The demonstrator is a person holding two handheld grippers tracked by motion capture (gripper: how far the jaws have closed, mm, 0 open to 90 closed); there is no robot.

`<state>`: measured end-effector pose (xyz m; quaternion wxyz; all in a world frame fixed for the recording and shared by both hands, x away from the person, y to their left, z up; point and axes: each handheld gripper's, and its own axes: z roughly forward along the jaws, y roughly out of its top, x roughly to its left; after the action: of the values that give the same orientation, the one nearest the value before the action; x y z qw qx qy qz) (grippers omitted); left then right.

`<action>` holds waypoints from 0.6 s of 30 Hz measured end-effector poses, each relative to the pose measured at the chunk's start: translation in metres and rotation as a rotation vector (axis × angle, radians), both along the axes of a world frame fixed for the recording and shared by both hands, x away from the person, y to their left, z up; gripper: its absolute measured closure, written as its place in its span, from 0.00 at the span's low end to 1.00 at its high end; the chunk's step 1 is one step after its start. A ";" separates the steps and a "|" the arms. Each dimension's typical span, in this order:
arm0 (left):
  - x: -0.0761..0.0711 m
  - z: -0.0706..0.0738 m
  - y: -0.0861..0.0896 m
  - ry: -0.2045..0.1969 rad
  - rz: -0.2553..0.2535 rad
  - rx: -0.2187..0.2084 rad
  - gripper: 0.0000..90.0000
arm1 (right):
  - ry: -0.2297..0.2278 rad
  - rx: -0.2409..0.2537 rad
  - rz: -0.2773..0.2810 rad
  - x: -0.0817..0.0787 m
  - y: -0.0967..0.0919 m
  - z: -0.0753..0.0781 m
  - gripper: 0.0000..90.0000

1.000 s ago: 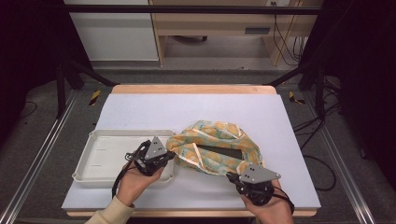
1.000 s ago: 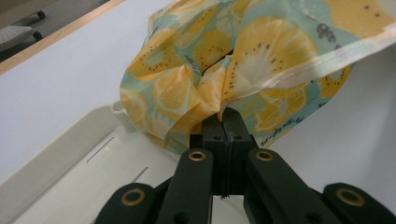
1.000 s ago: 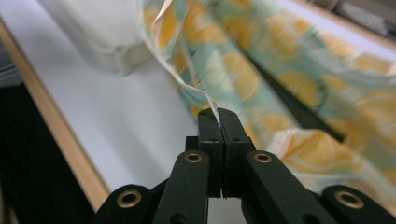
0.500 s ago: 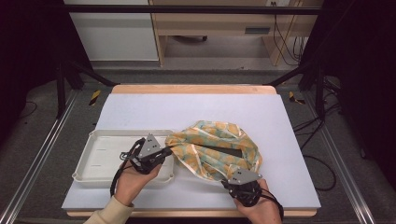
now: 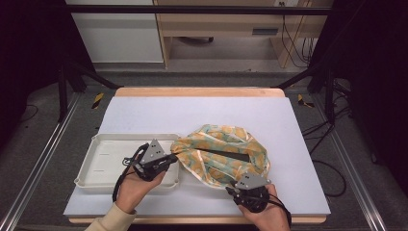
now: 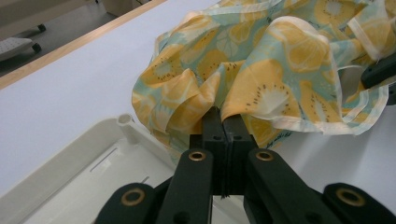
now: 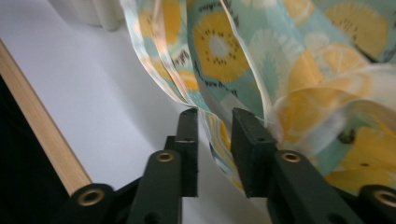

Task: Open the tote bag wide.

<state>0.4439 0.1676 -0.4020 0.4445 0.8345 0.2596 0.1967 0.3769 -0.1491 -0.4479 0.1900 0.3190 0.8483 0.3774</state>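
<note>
A cloth (image 5: 219, 154) printed with yellow lemon and kiwi slices on pale green lies bunched on the white table (image 5: 202, 110). At its left edge, my left gripper (image 5: 174, 155) is shut on a fold of it, over the tray's right end; in the left gripper view the jaws (image 6: 223, 119) pinch the cloth (image 6: 280, 56). My right gripper (image 5: 235, 187) is at the cloth's front right edge. Its jaws (image 7: 215, 116) have just been opening and stand apart, with the hem of the cloth (image 7: 280, 60) hanging loose between them.
A shallow white tray (image 5: 101, 144) sits on the table's left half, its corner close under the left gripper (image 6: 70, 158). The table's wooden front edge (image 7: 42, 126) runs close beside the right gripper. Metal frame rails and cables flank the table.
The right gripper has shifted slightly left and down toward the table at the cloth's front edge, and the cloth there has settled lower. The left gripper has kept its place and grip.
</note>
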 end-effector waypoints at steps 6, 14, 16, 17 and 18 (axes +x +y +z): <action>-0.001 -0.001 0.001 0.004 -0.010 0.010 1.00 | -0.051 0.022 0.019 -0.007 0.005 0.030 0.62; 0.001 -0.003 0.003 0.008 -0.006 0.016 1.00 | -0.096 0.048 0.028 -0.006 0.005 0.061 0.55; 0.000 -0.003 0.003 0.010 -0.012 0.016 1.00 | -0.099 0.047 0.027 -0.005 0.004 0.063 0.55; 0.000 -0.003 0.003 0.008 -0.014 0.017 1.00 | -0.100 0.044 0.023 -0.003 0.003 0.065 0.54; -0.001 -0.002 0.002 0.008 -0.018 0.018 1.00 | -0.103 0.040 0.020 -0.001 0.002 0.067 0.53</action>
<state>0.4431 0.1701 -0.4042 0.4377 0.8416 0.2518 0.1917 0.3755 -0.1468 -0.3812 0.2234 0.2946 0.8327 0.4123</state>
